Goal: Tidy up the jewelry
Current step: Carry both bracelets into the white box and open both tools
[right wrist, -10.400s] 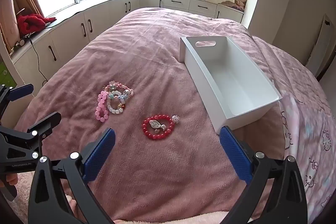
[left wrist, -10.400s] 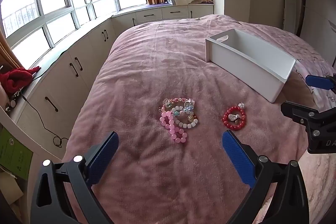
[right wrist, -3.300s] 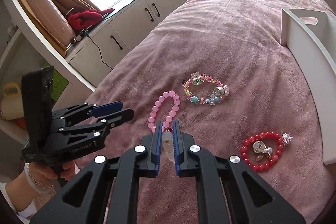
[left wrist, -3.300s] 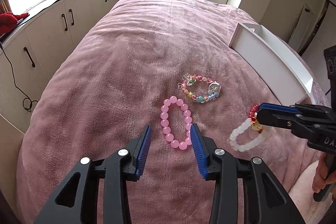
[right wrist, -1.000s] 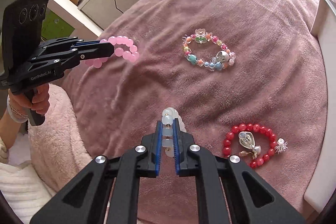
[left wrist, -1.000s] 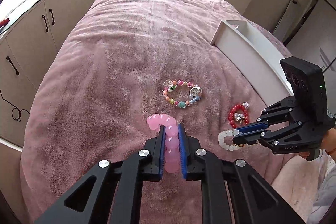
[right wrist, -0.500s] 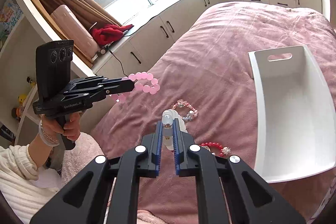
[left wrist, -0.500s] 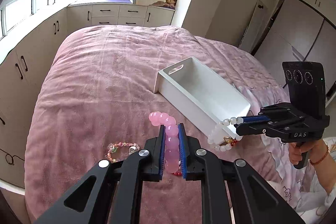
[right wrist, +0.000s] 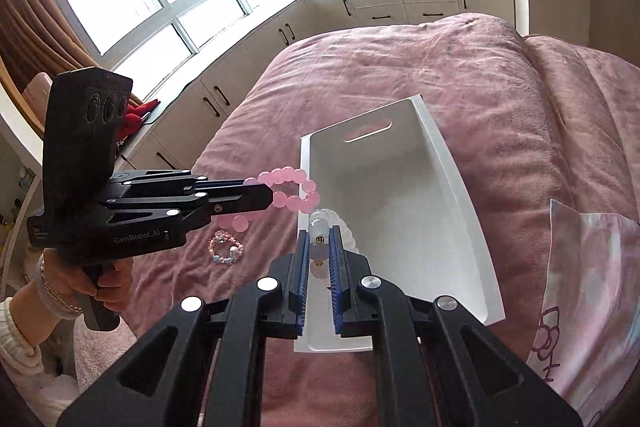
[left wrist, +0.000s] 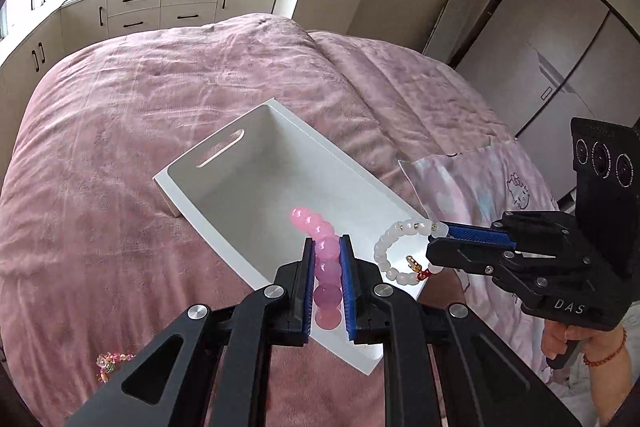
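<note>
While hidden rightward, white bracelet (left wrist: 394,259) charm shows, seemingly gold.

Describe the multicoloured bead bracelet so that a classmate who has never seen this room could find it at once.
Start at the mauve plush bedspread and find the white rectangular plastic bin on it. Left of the bin, the small multicoloured bead bracelet lies flat on the fabric. Unlike the pink bead bracelet and white bead bracelet, no tongs hold it.

Both grippers are matte black plastic frames with silver screw heads and ribbed blue pads. The left gripper (right wrist: 264,195) reads "GenRoboLAI", the right gripper (left wrist: 438,231) "DAS". The left hand (right wrist: 100,277) wears a white sleeve and pale bracelets; the right hand (left wrist: 568,341) wears a red cord.
</note>
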The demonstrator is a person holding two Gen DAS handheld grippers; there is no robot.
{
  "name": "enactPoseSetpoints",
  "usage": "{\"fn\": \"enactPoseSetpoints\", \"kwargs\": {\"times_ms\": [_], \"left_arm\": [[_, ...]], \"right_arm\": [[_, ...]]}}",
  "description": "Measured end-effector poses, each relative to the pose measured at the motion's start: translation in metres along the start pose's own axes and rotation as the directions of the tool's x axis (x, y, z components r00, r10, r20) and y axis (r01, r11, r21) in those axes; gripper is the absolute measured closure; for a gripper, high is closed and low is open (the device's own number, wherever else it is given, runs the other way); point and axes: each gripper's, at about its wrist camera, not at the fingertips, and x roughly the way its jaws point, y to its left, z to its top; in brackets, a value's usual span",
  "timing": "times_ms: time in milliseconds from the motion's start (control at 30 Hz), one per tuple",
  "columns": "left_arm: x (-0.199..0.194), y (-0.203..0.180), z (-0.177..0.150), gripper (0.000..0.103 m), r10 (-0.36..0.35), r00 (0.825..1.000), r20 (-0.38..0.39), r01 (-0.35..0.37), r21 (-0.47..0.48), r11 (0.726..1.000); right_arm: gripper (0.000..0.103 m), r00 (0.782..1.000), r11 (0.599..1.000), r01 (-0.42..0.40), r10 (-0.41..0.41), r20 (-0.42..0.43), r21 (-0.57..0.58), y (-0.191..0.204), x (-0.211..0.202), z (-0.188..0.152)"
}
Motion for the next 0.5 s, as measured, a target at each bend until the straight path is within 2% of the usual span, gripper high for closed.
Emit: {"fn": "enactPoseSetpoints", "kwargs": {"times_ms": [167,400,433,500], "left_arm": [[0.076,-0.001,0.010,0.086,0.054,0.994,-0.099,-0.055,-0.006,0.998],[0.149,0.014,0.014,0.085,0.139,0.967,-0.212,-0.141,0.010,0.990],[0.153,0.016,0.015,0.084,0.153,0.965,-0.214,-0.153,0.016,0.988],[0.157,0.021,0.019,0.063,0.160,0.965,-0.206,-0.160,0.018,0.987]], "right_arm": [[0.093,0.992,0.994,0.105,-0.106,-0.063,-0.014,-0.026,0.040,-0.012],[0.092,0.975,0.984,0.172,-0.178,-0.137,-0.049,-0.045,0.088,-0.022],[0.091,0.972,0.981,0.181,-0.189,-0.140,-0.068,-0.044,0.090,-0.023],[0.090,0.967,0.975,0.199,-0.212,-0.141,-0.102,-0.041,0.094,-0.022]]}}
